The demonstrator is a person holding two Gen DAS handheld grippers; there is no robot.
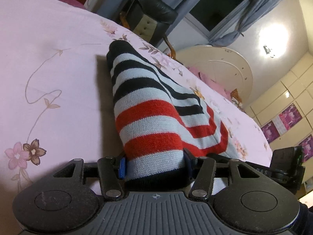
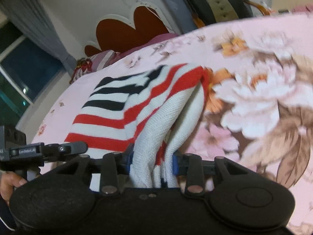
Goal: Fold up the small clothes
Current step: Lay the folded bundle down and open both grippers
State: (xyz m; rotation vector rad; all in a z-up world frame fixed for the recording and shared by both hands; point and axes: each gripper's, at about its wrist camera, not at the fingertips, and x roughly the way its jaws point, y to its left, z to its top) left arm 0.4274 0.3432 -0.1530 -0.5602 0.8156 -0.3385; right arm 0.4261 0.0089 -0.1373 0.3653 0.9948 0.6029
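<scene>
Though clamped, striped sweater (image 1: 148,121) on floral bedspread (image 1: 49,62)

The sweater (image 1: 152,105) is a ribbed knit, matt and slightly fuzzy. Beneath it the bedsheet (image 1: 58,58) is smooth printed cloth. Just in front of the sweater, the left gripper (image 1: 154,165) is matt black plastic with shiny metal pins. Beyond the sweater, a chair (image 1: 154,13) looks like glossy leather.

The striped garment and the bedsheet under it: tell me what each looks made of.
Striped garment: knitted yarn, likely cotton or acrylic; visible ribbed stitch rows, soft matte surface, thick folds. Bedsheet: thin woven fabric, probably cotton or a blend; smooth, matte, printed pink floral pattern, lying flat with faint creases.
</scene>
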